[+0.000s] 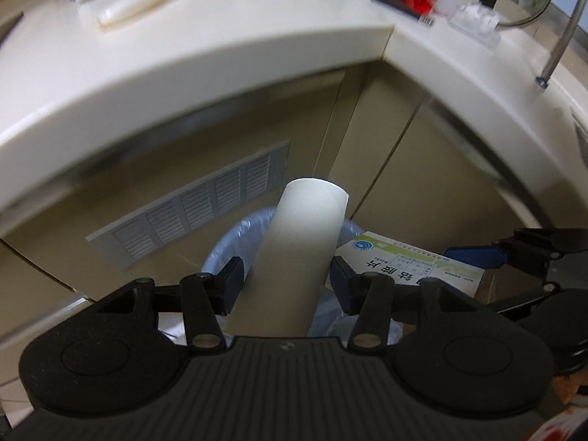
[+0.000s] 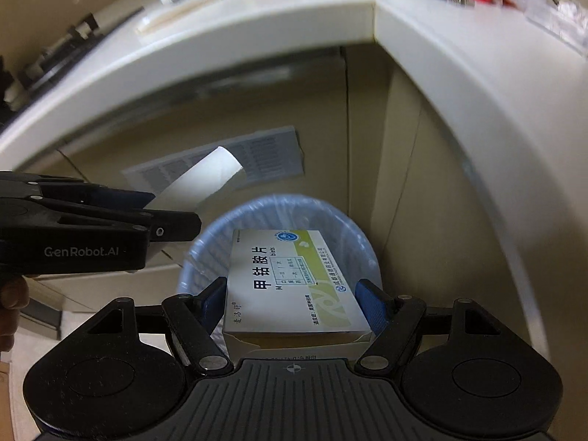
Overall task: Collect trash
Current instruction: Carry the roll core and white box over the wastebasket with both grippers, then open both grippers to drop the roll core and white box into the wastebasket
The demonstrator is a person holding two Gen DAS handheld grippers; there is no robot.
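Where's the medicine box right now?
The medicine box sits between the fingers of the right gripper, held above the lined trash bin. The cardboard tube in the left gripper is to its left.

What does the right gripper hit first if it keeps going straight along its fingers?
Probably the lined trash bin: the right gripper, shut on the medicine box, points into its open mouth. Depth is unclear, but nothing shows between them.

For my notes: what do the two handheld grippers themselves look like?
Both are matte black plastic. The left gripper and right gripper each have a ribbed body, two round discs, linkage bars with silver pivot pins, and blue pads on the fingers. Seen from the right camera, the left one's side reads "GenRobot.AI" in grey. No cables or sleeves show.
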